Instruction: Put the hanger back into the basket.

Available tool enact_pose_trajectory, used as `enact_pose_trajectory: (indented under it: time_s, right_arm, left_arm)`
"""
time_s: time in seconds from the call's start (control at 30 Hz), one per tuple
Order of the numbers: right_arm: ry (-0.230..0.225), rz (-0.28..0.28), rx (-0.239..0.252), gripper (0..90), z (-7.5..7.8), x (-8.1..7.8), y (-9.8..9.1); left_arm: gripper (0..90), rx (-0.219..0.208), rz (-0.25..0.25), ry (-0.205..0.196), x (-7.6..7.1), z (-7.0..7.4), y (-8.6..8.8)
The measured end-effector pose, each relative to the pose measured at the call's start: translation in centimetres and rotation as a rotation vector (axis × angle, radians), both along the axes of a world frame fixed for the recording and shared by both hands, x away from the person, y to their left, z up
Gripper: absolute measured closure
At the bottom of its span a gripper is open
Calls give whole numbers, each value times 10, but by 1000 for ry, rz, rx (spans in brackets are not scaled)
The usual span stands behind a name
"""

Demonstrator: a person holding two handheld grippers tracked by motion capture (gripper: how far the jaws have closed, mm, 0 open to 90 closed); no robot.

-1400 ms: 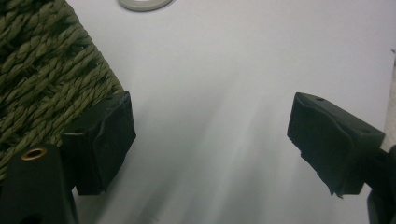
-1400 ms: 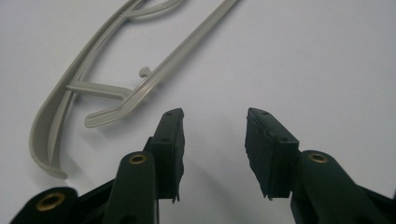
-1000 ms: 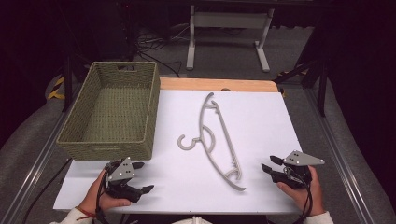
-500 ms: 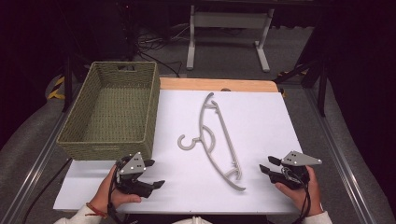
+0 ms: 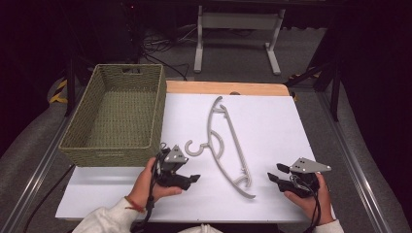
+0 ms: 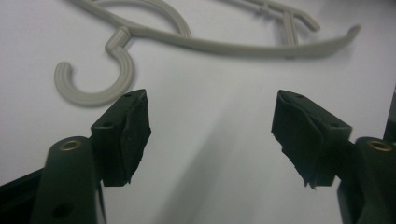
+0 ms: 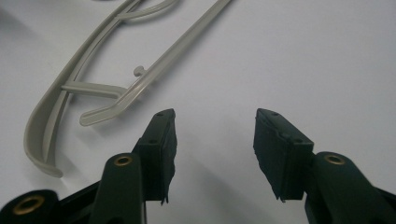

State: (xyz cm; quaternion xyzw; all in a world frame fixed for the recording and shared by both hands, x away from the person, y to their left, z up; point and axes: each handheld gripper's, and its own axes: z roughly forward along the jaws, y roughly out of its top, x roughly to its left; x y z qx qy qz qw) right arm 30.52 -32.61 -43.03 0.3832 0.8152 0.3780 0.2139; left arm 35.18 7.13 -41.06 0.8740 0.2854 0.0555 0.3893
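Note:
A grey plastic clothes hanger (image 5: 228, 145) lies flat on the white table top, hook (image 5: 194, 148) toward the left. My left gripper (image 5: 194, 178) hovers just in front of that hook. Its jaws have just been closing but still stand apart with nothing between them. In the left gripper view the hanger (image 6: 210, 44) lies beyond the left gripper (image 6: 212, 126). My right gripper (image 5: 275, 172) rests near the front right, beside the hanger's near end, open and empty. The right gripper view has the hanger (image 7: 140, 79) up and left of the right gripper (image 7: 215, 140).
A woven green basket (image 5: 111, 155) stands at the table's left side, close to my left hand. The white sheet (image 5: 272, 121) covers a wooden table whose edge shows at the back. Dark floor, cables and a metal stand lie beyond.
My left hand has moved right and forward, from the front left corner to just short of the hanger's hook, and its jaws have narrowed. The right hand and the hanger have not moved.

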Motion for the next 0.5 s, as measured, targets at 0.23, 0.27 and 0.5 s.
enact_pose_trajectory:
  time_s: [0.23,0.27,0.5]
  right_arm:
    - [7,3,5,481,-2,1,2]
    - [8,9,5,478,-2,1,2]
    - [18,9,-9,460,-5,3,4]
  left_arm:
    - [338,21,127,97,44,-2,-33]
    - [333,13,141,117,50,-3,-36]
    - [368,47,237,153,86,-5,-59]
